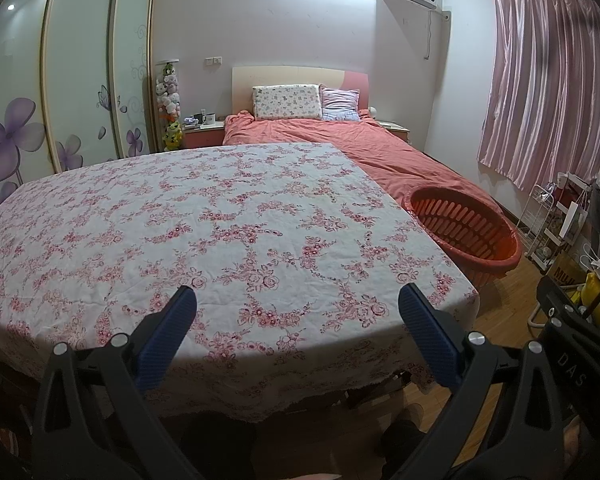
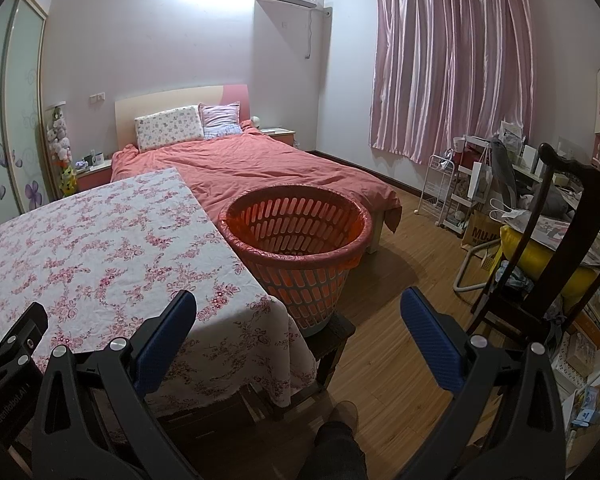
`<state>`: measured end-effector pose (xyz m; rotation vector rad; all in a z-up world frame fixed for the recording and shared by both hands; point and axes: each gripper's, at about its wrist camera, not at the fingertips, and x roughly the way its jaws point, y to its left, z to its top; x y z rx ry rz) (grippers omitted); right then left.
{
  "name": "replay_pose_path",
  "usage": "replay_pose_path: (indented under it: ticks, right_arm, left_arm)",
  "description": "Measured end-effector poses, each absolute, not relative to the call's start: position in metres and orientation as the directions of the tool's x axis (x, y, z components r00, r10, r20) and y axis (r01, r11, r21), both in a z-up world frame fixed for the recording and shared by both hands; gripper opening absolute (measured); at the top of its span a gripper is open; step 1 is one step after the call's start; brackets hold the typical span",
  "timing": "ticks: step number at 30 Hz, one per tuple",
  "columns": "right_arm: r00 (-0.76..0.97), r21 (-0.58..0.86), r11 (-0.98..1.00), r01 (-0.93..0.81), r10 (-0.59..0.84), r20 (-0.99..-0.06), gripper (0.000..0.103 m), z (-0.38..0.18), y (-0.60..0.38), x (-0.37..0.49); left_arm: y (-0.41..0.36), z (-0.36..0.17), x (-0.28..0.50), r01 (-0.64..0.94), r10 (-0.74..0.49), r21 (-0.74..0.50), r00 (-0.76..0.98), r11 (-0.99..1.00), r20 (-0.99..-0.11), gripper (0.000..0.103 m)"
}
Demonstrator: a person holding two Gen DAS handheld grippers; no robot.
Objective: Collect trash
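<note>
While both grippers hover at the near edge of the worktop (image 1: 220,216), the left gripper (image 1: 296,312) and the right gripper (image 2: 298,314) each show their blue-padded fingers (image 1: 168,332) spread wide apart, with nothing between them. A white cloth printed with pink flowers covers the worktop and hangs over its near edge; no loose item is discernible on the cloth in either view.

The orange basket (image 2: 300,240) is the task's receptacle. It is a round, tapering plastic basket with rows of vertical slots in its wall, lined with a thin translucent orange bag whose edge is folded over the rim. It stands upright just beside the worktop's right edge, on a dark wooden stool (image 2: 336,336) of which only a corner shows. As far as its interior shows, nothing is visible inside; its floor is not visible in either view.

Beyond the basket lies a bed (image 2: 260,168) with a salmon quilt and two pillows (image 2: 170,128). A pink curtain (image 2: 452,72) hangs on the wall to the basket's right. Nearer, also to the right of the basket, a dark chair (image 2: 560,216) and cluttered shelves are partly cut off by the frame edge, and their contents are hard to make out. Below the basket, at the lower frame edge, a dark trouser leg and shoe (image 2: 340,424) of the person are partly visible.
</note>
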<state>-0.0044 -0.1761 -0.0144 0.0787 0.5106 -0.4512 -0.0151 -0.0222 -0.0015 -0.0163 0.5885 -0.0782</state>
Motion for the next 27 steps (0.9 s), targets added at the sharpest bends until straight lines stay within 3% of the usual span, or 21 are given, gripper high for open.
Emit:
replay_pose_path:
  ticks: [27]
  right_arm:
    - [0.777, -0.034, 0.899, 0.437, -0.396, -0.489, 0.101, -0.0143, -0.1777, -0.0056]
  left_arm:
    - [-0.0221, -0.0013, -0.0152, 0.068, -0.077, -0.038, 0.829, 0.997, -0.554, 0.099]
